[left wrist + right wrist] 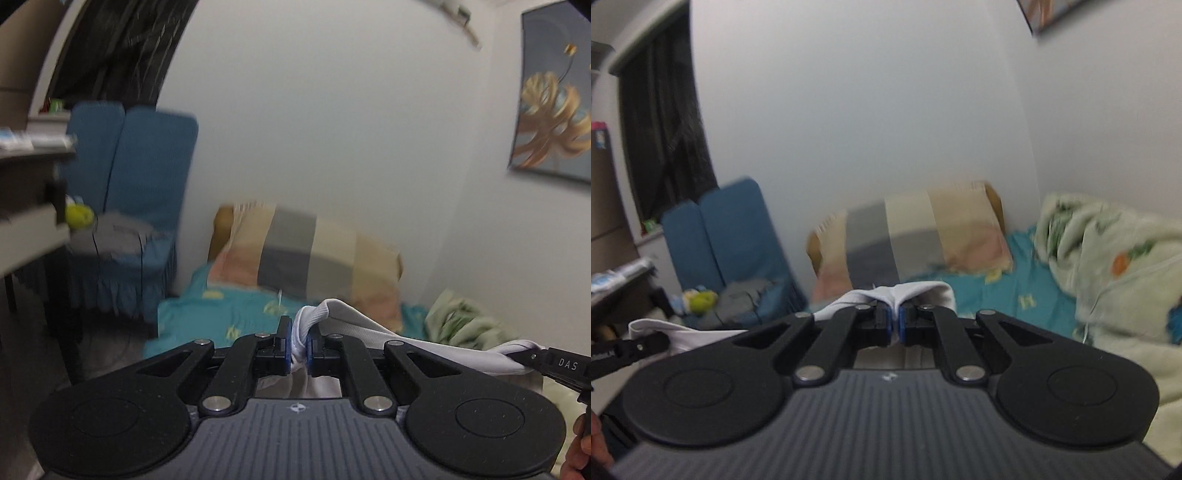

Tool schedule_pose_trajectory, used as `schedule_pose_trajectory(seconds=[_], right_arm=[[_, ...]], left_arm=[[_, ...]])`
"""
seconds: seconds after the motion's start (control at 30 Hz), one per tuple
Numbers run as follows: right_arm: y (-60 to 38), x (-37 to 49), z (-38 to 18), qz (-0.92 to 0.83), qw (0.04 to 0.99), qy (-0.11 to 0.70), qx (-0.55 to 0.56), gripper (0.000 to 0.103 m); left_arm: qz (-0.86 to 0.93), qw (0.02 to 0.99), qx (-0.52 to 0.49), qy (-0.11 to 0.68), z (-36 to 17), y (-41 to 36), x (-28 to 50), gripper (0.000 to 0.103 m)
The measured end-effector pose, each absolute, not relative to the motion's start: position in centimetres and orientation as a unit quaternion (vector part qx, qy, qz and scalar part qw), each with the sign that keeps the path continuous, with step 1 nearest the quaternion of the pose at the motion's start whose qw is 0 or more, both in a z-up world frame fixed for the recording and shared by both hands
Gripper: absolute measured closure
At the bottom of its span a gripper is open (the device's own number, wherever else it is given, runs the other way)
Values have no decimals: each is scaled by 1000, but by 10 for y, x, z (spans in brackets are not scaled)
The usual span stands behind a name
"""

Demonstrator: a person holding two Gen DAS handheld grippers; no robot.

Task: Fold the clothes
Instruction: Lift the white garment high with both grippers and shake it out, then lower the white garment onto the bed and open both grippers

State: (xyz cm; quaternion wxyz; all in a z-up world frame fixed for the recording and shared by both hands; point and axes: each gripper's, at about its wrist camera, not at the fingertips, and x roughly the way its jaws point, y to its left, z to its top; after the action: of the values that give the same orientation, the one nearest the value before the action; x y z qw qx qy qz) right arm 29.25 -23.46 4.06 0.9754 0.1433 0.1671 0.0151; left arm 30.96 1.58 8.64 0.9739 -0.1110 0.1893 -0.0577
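**Holding a White Garment Between Two Claws Above the Bed**

Gripping the white garment (334, 325) at one bunched edge, the left claw (299, 345) is clenched: its blue pads (285, 347) press the fabric from both sides. From this grip the cloth runs toward the right claw (528, 356), which enters the left wrist view from the right edge and pinches the other end. The span of fabric between the two claws sags slightly.

In the right wrist view, the right claw (895, 325) is likewise clenched on the white garment (905, 290), with a fold of cloth rising in a peak above the pads. The left claw (646, 345) appears at the left edge of this view, and the fabric reaches it there. The garment is held in the air in front of the bed (221, 314); whether its lower part touches the bed cannot be told, as the claw bodies hide it.

Positions relative to the bed:
- A striped pillow (306, 254) lies at the head of the bed, against the white wall (332, 110).
- A pale green blanket (1108, 266) is heaped on the bed beside the pillow, along the wall side.
- A blue chair (136, 206) stands just off the head corner of the bed, with grey cloth on its seat.
- A framed picture (554, 107) of golden leaves hangs on the wall above the bed.

Both views show motion blur.
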Motion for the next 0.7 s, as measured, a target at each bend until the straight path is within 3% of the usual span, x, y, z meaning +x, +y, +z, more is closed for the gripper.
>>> schedule_pose_trajectory(seconds=[0.3, 0.43, 0.53, 0.57, 0.6, 0.63, 0.67, 0.7], right_arm=[[-252, 453, -153, 13, 936, 317, 153, 95], [-261, 469, -186, 25, 923, 345, 166, 94], [-265, 468, -193, 38, 922, 341, 177, 92], [-266, 469, -193, 43, 922, 341, 178, 89], [-267, 468, -191, 50, 922, 340, 179, 77], [-267, 467, -188, 57, 921, 339, 182, 63], [-268, 467, -186, 65, 921, 339, 184, 54], [-267, 468, -183, 72, 920, 338, 184, 35]], left_arm=[[-59, 933, -102, 341, -133, -11, 513, 95], [-64, 918, -119, 373, -176, -4, 537, 94], [-75, 922, -103, 364, -175, -5, 534, 93], [-79, 924, -98, 362, -171, -5, 531, 87], [-82, 926, -93, 355, -163, -5, 526, 80], [-83, 930, -89, 346, -153, -4, 518, 57], [-82, 934, -84, 337, -147, -3, 513, 42], [-82, 936, -78, 333, -145, -2, 509, 41]])
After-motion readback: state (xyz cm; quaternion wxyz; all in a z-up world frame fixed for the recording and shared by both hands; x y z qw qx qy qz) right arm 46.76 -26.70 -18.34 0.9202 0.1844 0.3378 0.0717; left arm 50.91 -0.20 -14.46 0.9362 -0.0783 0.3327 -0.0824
